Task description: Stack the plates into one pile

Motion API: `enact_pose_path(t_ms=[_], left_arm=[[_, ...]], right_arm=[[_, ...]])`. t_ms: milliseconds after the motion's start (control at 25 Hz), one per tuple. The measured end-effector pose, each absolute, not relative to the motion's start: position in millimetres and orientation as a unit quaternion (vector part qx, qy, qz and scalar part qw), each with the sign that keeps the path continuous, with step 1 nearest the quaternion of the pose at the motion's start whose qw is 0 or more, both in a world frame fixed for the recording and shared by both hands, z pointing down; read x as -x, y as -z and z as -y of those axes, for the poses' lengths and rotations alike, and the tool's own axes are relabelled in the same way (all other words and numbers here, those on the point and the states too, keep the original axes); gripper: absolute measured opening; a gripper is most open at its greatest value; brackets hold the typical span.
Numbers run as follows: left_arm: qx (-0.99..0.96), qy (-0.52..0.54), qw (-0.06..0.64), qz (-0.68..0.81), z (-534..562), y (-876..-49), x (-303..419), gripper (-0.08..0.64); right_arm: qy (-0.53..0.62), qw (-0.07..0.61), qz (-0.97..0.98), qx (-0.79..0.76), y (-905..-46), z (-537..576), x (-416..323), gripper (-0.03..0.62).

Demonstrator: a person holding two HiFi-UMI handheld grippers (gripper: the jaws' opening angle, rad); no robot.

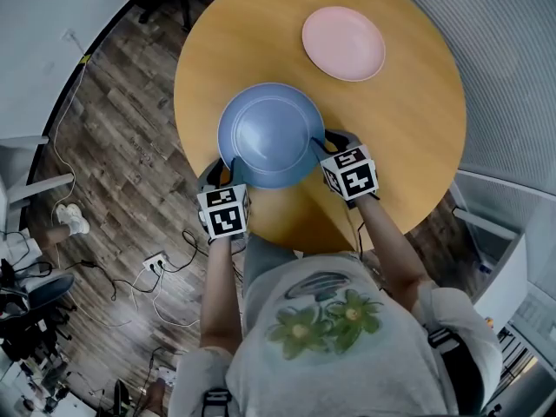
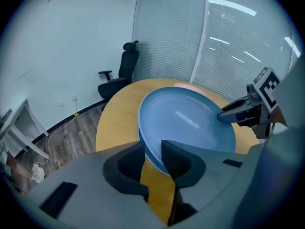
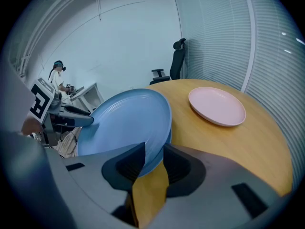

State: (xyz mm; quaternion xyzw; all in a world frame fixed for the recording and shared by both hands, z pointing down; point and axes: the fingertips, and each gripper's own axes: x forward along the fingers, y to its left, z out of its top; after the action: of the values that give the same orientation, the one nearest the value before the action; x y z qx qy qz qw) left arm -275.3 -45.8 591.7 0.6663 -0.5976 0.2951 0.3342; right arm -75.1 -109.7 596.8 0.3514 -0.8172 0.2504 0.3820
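A blue plate (image 1: 270, 134) hangs tilted over the near part of the round wooden table (image 1: 408, 120), held from both sides. My left gripper (image 1: 228, 172) is shut on its near-left rim, and the rim sits between the pads (image 2: 172, 156) in the left gripper view. My right gripper (image 1: 325, 148) is shut on the near-right rim (image 3: 157, 128). Each gripper shows in the other's view, the right gripper (image 2: 229, 114) and the left gripper (image 3: 82, 120), both at the plate's edge. A pink plate (image 1: 343, 43) lies flat on the table's far right, also plain in the right gripper view (image 3: 217, 107).
A black office chair (image 2: 121, 73) stands beyond the table by the blinds. Cables and a power strip (image 1: 155, 263) lie on the wood floor at the left. A person (image 3: 58, 75) stands by a desk in the background. A white table leg (image 1: 35, 185) is at the far left.
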Motion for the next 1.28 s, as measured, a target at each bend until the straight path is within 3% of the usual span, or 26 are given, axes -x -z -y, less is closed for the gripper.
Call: enact_pose_path(t_ms=[1280], left_arm=[[-0.661,-0.338,0.346,0.574,63.5,-645.5,279.1,0.121]], right_arm=[[-0.191,0.468,0.783,-0.363,-653.0,122.8,75.1,0.137]])
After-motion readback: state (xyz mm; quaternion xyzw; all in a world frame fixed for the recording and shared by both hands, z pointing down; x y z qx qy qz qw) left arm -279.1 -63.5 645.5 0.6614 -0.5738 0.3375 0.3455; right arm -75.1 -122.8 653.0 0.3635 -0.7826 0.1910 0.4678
